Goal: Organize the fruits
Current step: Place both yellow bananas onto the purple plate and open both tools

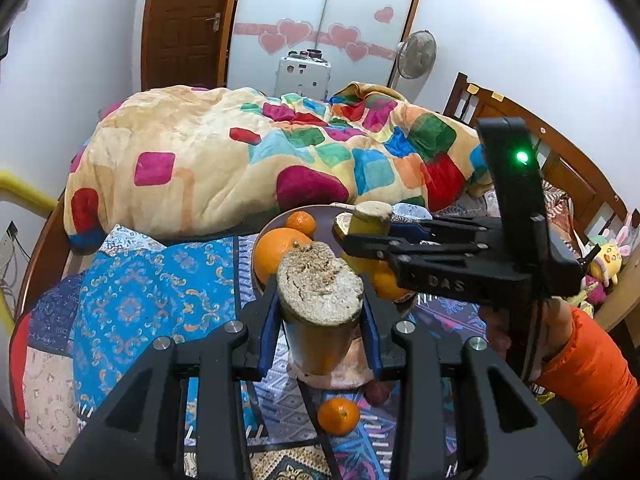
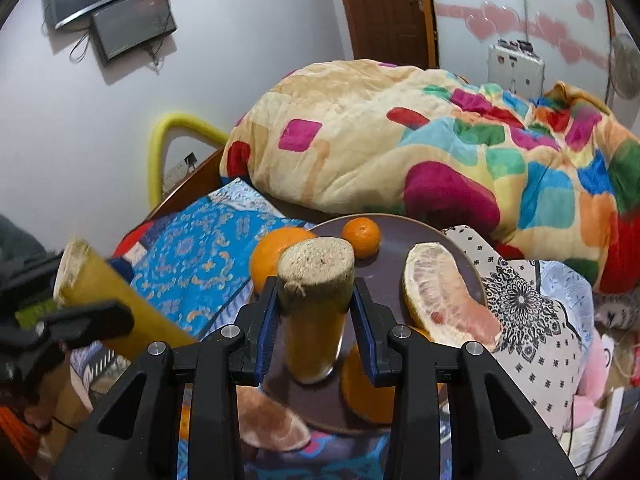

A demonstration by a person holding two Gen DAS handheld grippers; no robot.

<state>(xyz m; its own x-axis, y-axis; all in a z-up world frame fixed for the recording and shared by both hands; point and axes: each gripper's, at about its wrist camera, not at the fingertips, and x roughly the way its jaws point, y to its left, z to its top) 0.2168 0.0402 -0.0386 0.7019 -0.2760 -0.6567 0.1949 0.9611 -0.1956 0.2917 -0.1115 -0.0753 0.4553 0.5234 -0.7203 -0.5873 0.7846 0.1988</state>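
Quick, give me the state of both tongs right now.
Left tongs: shut on a sugarcane piece, held above the bedspread.
Right tongs: shut on a second sugarcane piece, over the plate.

Patchwork blanket (image 1: 248, 160) heaped on bed; fan (image 1: 418, 54) beyond.

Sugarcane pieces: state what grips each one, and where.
Left hand-held gripper clamps one sugarcane piece just below its cut top; right hand-held gripper likewise clamps another.
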